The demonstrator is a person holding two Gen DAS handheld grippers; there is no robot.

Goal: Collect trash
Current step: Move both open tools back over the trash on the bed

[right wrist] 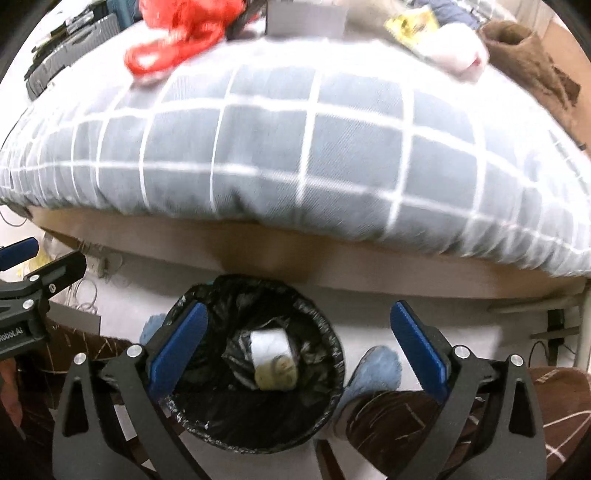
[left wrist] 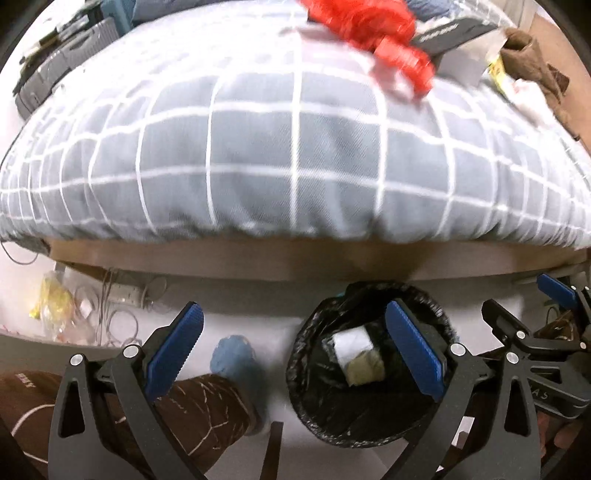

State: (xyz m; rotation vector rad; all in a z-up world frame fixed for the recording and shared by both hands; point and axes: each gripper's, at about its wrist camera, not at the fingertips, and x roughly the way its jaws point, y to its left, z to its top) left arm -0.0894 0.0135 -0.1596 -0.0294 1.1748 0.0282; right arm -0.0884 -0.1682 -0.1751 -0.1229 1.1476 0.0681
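Note:
A round bin with a black liner [left wrist: 369, 402] [right wrist: 258, 417] stands on the floor in front of the bed, with a white and yellowish piece of trash [left wrist: 356, 356] [right wrist: 273, 356] inside. My left gripper [left wrist: 295, 347] is open and empty above the floor, its right finger over the bin. My right gripper [right wrist: 299, 347] is open and empty over the bin's right side. On the bed lie a red plastic bag [left wrist: 376, 33] [right wrist: 177, 37], a yellow wrapper [left wrist: 498, 72] [right wrist: 410, 22] and a white crumpled piece [right wrist: 454, 55].
A grey checked duvet [left wrist: 295, 147] [right wrist: 314, 147] covers the bed above a brown frame [right wrist: 332, 258]. The person's legs and blue slippers [left wrist: 232, 358] [right wrist: 376, 369] flank the bin. Yellow wrappers and cables [left wrist: 55, 306] lie on the floor at the left. A brown sock [right wrist: 524, 55] lies at the right.

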